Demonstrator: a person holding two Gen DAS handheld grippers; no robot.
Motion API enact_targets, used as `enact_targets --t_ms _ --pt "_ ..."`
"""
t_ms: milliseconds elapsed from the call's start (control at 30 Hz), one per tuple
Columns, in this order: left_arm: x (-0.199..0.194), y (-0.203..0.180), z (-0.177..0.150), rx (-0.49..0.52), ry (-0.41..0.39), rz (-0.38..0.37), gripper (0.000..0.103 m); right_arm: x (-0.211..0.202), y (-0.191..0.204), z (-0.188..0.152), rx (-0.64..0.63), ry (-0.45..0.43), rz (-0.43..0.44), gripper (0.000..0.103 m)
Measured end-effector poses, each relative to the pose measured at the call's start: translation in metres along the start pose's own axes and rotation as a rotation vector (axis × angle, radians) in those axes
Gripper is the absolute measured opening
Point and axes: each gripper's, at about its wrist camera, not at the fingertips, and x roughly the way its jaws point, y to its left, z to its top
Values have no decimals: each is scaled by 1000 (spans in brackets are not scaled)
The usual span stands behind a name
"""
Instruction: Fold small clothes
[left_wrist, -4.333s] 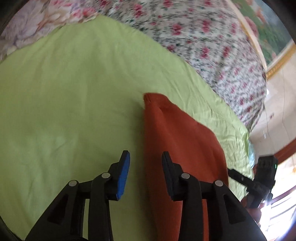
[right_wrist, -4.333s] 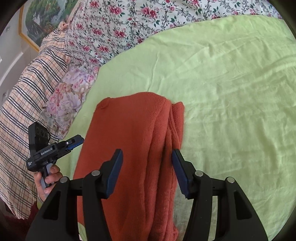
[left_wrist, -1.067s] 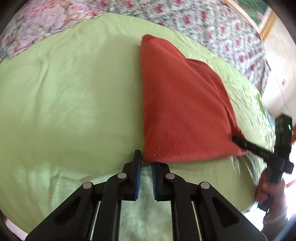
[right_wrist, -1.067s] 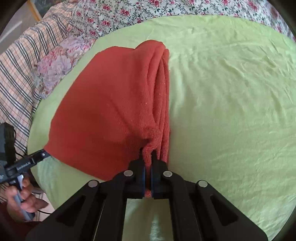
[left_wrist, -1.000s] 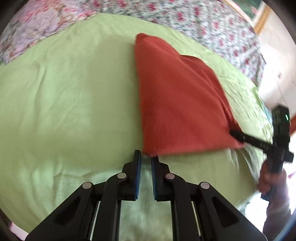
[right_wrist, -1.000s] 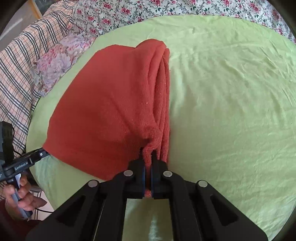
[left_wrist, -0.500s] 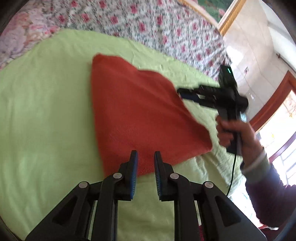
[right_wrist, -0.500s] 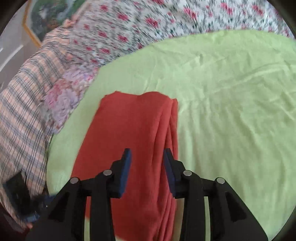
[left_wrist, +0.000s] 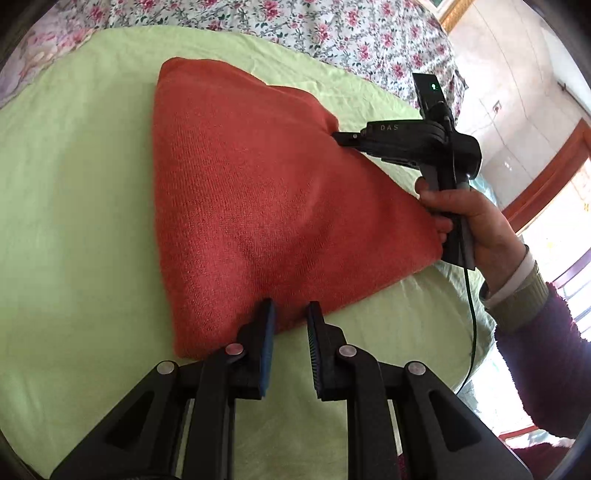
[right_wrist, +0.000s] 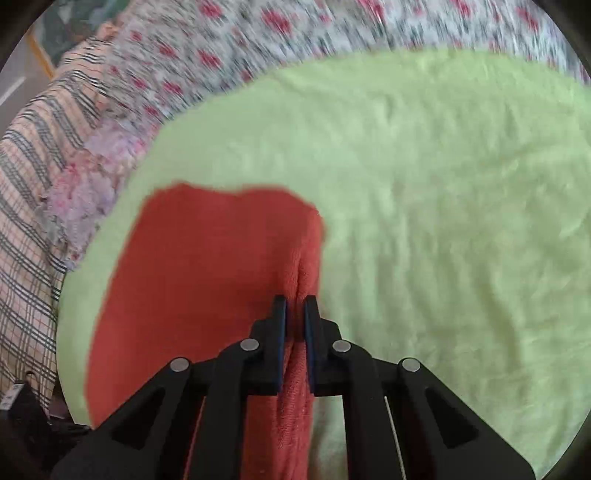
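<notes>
While red garment lies folded on green sheet — left gripper parted at near hem, right gripper just closed, pinching side fold.

Green sheet: open, flat ground left of and in front of the folded red garment, and wide open to its right in the right wrist view; right gripper and hand crowd the garment's right edge; floral bedding bounds behind.
</notes>
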Motion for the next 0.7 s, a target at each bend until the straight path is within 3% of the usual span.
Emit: enact_targets --t_ms 167,233,267,500,700 --pt "-3 -1 -5 -10 1 1 17 -3 5 -6 -20 -26 -41 11" --pt "-6 0 -5 -15 7 -3 17 -6 0 -4 2 -27 -45 19" --pt "-9 2 -4 -13 9 -5 17 -13 -2 -5 31 -33 -37 27" --pt "-47 3 -9 -27 -63 -14 18 -86 22 -37 26 -131 41 29" --pt "-78 16 2 -47 -161 -1 24 -114 45 -79 -7 -131 131 29"
